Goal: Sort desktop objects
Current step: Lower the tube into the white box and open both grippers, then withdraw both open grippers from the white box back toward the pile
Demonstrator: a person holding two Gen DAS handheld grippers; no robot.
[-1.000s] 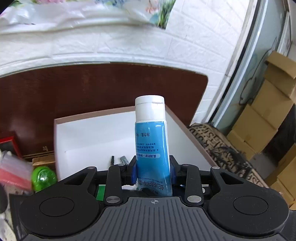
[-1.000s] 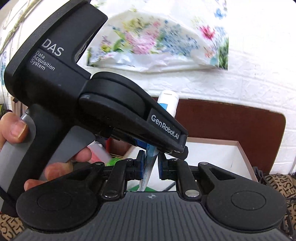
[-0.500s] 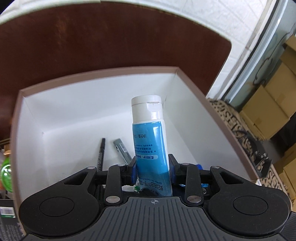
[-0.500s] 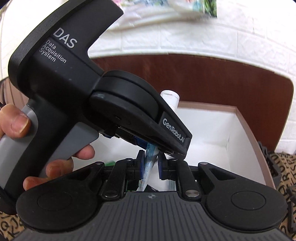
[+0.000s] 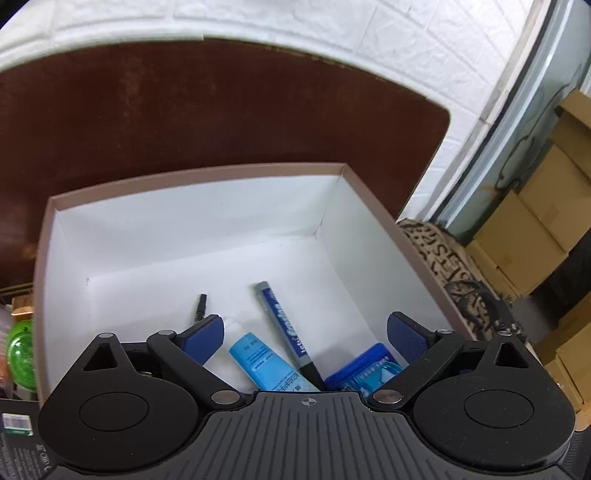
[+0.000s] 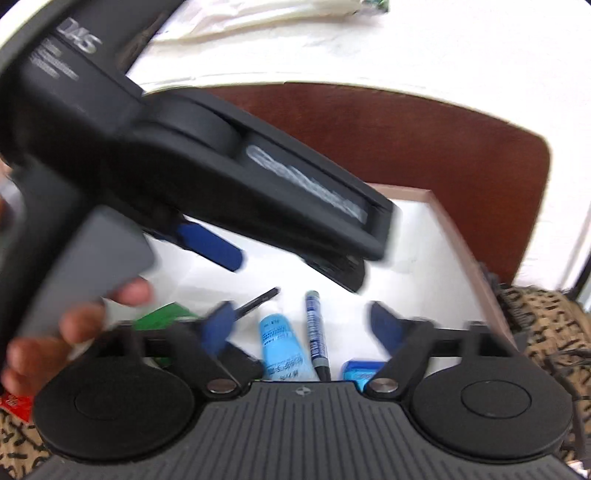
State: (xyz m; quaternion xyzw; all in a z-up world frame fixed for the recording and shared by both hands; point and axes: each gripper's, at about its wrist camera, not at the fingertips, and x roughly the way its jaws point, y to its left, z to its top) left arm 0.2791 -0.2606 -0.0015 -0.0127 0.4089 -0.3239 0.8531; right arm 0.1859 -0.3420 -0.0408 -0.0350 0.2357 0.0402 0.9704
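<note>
The box (image 5: 192, 225) is white inside with a dull pinkish-brown rim. In it lie a light-blue tube (image 5: 267, 363) with a white cap and dark print, a blue marker (image 5: 284, 330) with white lettering and grey ends, a thin black pen (image 5: 199, 304) and a blue packet (image 5: 369, 367). The bench (image 5: 221, 110) is dark reddish brown. The wall (image 5: 369, 33) is white brick. Both grippers are black with dark-blue pads (image 5: 406, 338). A bright green ball (image 5: 20, 347) sits left of the box. The cloth (image 5: 443, 258) beside the box is tan with black lettering; the cartons (image 5: 535, 221) are brown.
</note>
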